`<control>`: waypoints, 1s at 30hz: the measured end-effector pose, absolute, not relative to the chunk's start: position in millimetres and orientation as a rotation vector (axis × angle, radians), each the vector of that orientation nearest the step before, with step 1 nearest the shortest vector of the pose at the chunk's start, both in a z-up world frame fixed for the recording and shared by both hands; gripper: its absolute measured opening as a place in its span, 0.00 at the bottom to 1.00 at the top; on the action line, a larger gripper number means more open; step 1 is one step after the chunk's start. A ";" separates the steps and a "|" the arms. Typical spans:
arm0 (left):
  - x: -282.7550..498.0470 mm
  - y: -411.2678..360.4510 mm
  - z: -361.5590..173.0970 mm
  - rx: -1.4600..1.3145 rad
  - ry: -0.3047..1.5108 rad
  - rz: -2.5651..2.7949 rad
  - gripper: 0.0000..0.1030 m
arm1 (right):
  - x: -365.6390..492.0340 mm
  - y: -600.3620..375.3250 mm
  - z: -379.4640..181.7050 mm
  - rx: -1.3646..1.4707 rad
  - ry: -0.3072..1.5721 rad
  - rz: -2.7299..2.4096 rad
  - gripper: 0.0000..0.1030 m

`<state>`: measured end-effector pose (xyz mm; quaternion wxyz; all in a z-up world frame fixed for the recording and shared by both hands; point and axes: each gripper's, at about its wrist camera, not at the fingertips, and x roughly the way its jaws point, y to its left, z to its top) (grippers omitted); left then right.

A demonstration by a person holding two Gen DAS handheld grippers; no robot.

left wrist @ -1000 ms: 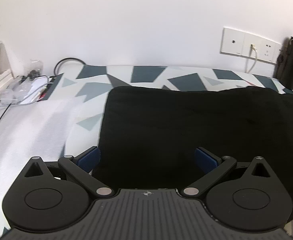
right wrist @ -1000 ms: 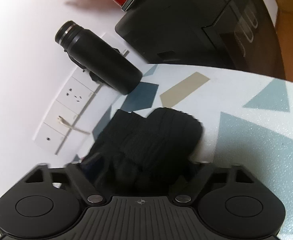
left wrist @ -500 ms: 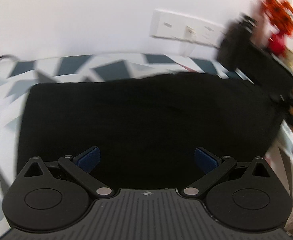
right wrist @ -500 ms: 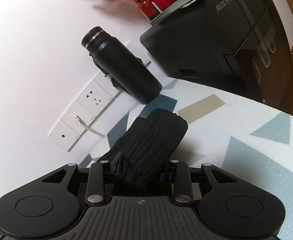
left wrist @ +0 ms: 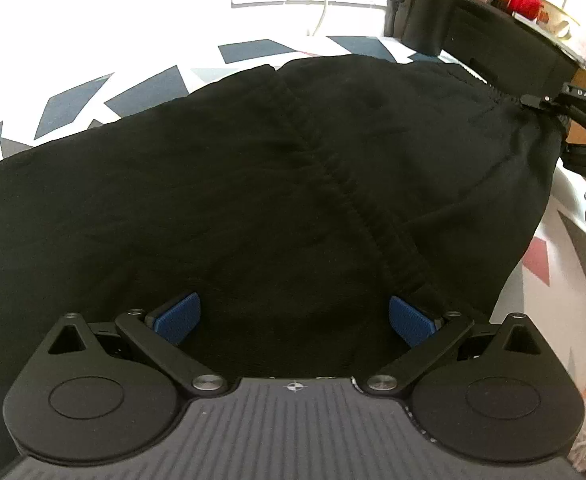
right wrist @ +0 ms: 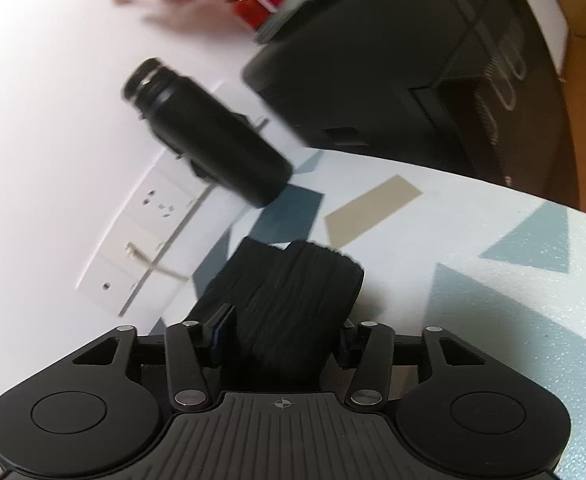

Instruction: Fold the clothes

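Patterned tabletop | black garment spread under wide-apart left gripper | right gripper clamps its ribbed edge

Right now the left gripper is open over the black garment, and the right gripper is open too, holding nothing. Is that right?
Not quite. The left gripper is open over the black garment, but the right gripper is not open: the right wrist view shows its jaws closed on a bunched ribbed edge of the garment.

Patterned tabletop carries black garment and flask
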<state>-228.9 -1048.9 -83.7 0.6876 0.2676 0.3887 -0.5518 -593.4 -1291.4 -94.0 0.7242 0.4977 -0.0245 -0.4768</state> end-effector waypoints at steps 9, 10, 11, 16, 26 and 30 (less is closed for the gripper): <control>-233.3 -1049.8 -84.8 0.618 0.865 -1.214 1.00 | -591.5 -1298.6 -106.1 1.142 -0.069 -1.057 0.51; -234.0 -1050.1 -84.9 0.621 0.864 -1.212 1.00 | -591.9 -1298.8 -106.7 1.152 -0.075 -1.054 0.51; -234.8 -1050.4 -85.1 0.624 0.863 -1.209 1.00 | -592.6 -1299.2 -107.5 1.164 -0.080 -1.042 0.51; -235.6 -1050.9 -85.2 0.627 0.859 -1.204 1.00 | -597.0 -1297.5 -108.1 1.178 -0.101 -1.006 0.37; -235.4 -1049.8 -85.6 0.622 0.858 -1.200 1.00 | -602.6 -1299.1 -108.6 1.231 -0.140 -0.991 0.45; -234.7 -1049.9 -86.3 0.621 0.857 -1.201 1.00 | -594.5 -1303.0 -110.3 1.222 -0.085 -0.990 0.50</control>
